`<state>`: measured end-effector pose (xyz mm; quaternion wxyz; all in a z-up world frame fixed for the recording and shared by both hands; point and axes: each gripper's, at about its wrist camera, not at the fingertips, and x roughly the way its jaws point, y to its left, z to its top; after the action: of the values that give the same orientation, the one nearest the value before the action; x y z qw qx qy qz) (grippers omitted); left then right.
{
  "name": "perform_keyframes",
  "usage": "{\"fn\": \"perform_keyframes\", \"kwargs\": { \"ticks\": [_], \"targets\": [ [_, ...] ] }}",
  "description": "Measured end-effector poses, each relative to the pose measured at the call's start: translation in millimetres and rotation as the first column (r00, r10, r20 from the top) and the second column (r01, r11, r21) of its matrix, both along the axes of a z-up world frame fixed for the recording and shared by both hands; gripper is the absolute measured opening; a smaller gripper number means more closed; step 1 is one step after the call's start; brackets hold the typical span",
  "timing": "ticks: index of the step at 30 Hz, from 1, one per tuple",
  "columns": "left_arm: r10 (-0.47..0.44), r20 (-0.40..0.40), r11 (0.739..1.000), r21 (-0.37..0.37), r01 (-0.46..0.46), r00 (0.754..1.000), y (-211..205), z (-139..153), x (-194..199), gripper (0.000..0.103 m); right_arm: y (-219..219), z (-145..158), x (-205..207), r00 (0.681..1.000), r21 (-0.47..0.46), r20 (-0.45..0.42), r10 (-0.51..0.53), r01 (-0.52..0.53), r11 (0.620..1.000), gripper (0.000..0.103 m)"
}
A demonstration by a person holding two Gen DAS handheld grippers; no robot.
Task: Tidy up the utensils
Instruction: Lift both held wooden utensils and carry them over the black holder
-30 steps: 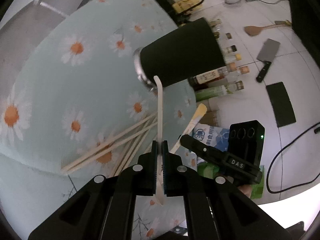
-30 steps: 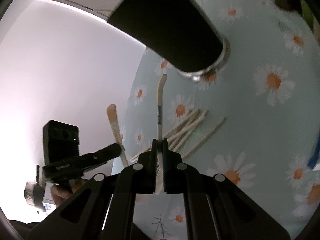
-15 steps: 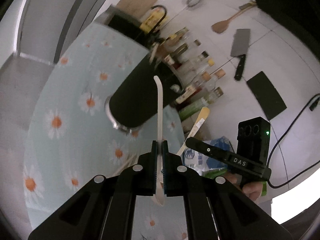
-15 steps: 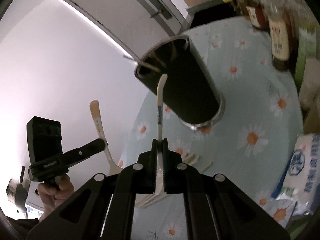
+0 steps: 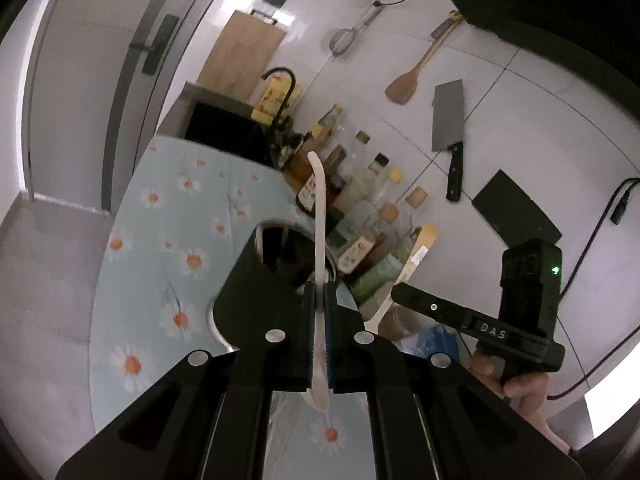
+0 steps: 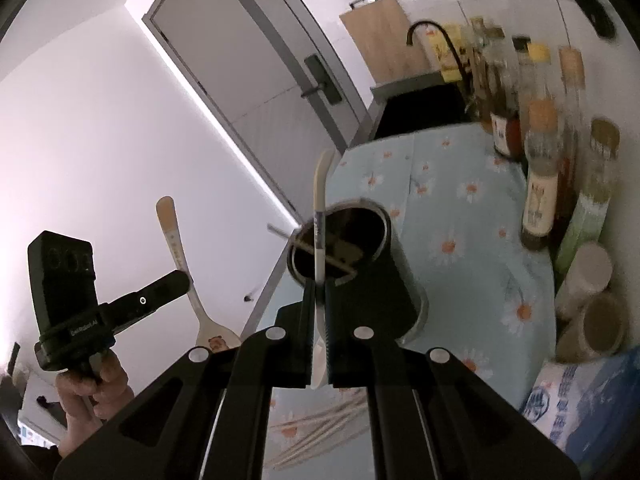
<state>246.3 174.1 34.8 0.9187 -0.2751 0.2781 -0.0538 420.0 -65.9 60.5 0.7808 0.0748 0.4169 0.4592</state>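
My left gripper (image 5: 319,292) is shut on a white spoon (image 5: 320,216) whose handle points forward, above the mouth of a black utensil holder (image 5: 256,296) standing on the daisy tablecloth (image 5: 176,216). My right gripper (image 6: 319,292) is shut on a second spoon (image 6: 320,200) with a beige-tipped handle, held over the same holder (image 6: 372,280), which has something inside. Each view shows the other hand-held gripper off to the side: the right gripper (image 5: 396,290) and the left gripper (image 6: 182,278), each with its spoon. Several wooden chopsticks (image 6: 320,428) lie on the cloth.
Sauce bottles (image 5: 360,208) line the wall behind the holder, with jars (image 6: 588,300) and a blue-white bag (image 6: 580,400) beside them. A cleaver (image 5: 450,128) and a wooden spatula (image 5: 412,76) hang on the tiles. A sink with a black tap (image 5: 280,80) lies beyond the table.
Both grippers have risen with their spoons and rolled. The holder, seen from the side before, now shows its open top below the spoon handles.
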Motion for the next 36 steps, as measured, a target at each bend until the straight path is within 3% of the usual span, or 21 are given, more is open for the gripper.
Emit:
{"fn": "perform_keyframes", "kwargs": {
  "ticks": [6,18,29,36],
  "targets": [
    [0.001,0.058,0.998,0.065,-0.005,0.998,0.7,20.8,20.2,0.003,13.1,22.4,12.2,0.998,0.008,0.066,-0.018,0.018,1.0,0.005],
    [0.001,0.132,0.983,0.181,-0.026,0.991,0.7,44.9,64.1,0.003,42.2,32.4,50.8,0.993,0.026,0.111,-0.048,0.046,0.999,0.005],
    [-0.005,0.074,0.974,0.226,-0.012,0.997,-1.4,20.0,99.3,0.003,60.3,11.2,73.2,0.996,0.0,0.06,-0.061,0.061,0.998,0.006],
    [-0.01,-0.015,0.98,0.198,0.013,1.0,-2.0,-11.2,113.0,0.003,65.8,-9.9,78.8,0.998,-0.03,0.008,-0.064,0.064,0.997,0.006]
  ]
}}
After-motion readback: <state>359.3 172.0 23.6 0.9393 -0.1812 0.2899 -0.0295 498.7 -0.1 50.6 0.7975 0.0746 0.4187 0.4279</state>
